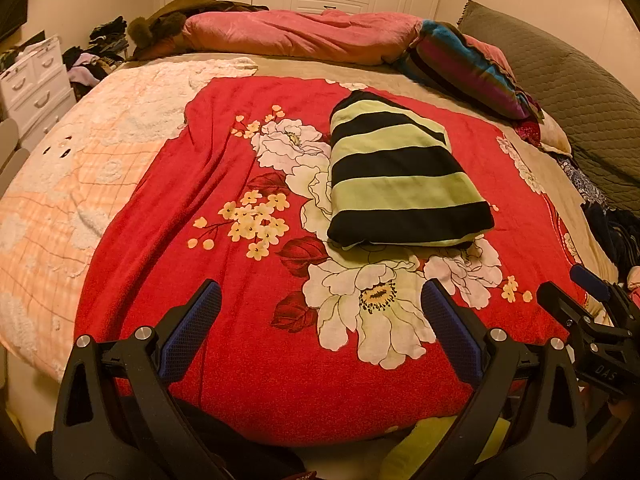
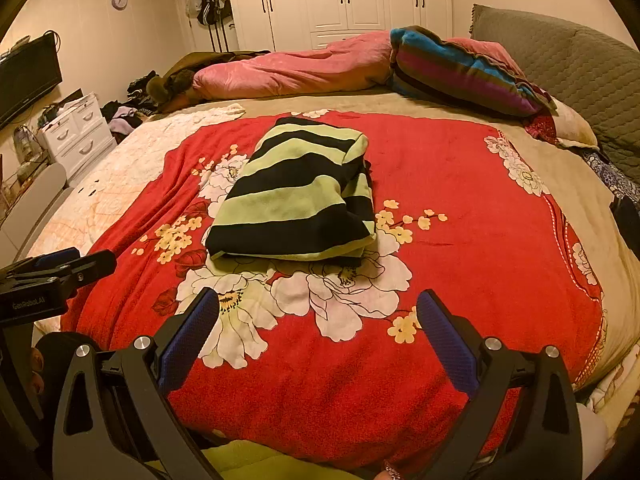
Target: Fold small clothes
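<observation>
A green-and-black striped garment (image 1: 404,176) lies folded into a compact bundle on the red floral blanket (image 1: 240,352); it also shows in the right wrist view (image 2: 296,200). My left gripper (image 1: 320,300) is open and empty, held back near the bed's front edge, well short of the garment. My right gripper (image 2: 318,312) is open and empty, also near the front edge and apart from the garment. The right gripper shows at the right edge of the left wrist view (image 1: 576,292); the left gripper shows at the left edge of the right wrist view (image 2: 68,264).
A pink duvet (image 1: 304,36) and a striped pillow (image 1: 468,64) lie at the bed's far side. A grey quilted headboard (image 1: 576,92) stands at the right. A peach blanket (image 1: 80,176) covers the bed's left part. White drawers (image 1: 32,88) and a clothes pile stand left.
</observation>
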The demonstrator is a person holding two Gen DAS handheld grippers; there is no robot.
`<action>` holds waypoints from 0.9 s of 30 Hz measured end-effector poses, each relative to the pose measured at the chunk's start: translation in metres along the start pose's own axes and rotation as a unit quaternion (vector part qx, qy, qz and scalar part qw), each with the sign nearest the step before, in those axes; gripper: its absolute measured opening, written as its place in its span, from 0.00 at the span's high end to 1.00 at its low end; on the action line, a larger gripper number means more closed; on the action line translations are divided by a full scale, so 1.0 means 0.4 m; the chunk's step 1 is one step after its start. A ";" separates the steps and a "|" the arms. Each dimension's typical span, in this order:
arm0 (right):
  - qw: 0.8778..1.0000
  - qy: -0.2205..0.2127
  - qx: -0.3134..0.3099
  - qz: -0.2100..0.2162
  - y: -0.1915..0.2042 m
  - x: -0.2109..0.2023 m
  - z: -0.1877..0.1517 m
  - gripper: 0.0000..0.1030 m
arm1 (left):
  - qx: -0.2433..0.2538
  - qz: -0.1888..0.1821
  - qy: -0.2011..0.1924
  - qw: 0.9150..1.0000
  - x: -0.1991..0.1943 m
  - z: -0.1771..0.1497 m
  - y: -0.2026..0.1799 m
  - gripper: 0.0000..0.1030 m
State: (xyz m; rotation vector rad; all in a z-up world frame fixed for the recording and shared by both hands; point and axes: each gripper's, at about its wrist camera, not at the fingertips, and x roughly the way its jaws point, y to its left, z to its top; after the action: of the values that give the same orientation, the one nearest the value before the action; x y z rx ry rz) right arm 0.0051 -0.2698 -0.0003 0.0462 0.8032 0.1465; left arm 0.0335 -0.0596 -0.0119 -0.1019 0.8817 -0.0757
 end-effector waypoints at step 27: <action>1.000 0.005 0.001 -0.003 -0.005 0.003 -0.002 0.04 | 0.001 0.005 0.000 1.000 -0.005 0.002 -0.001 0.09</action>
State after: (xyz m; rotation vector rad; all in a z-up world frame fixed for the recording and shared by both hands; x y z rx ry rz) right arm 0.0056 -0.2717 -0.0020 0.0450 0.8127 0.1392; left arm 0.0330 -0.0596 -0.0098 -0.0953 0.8823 -0.0685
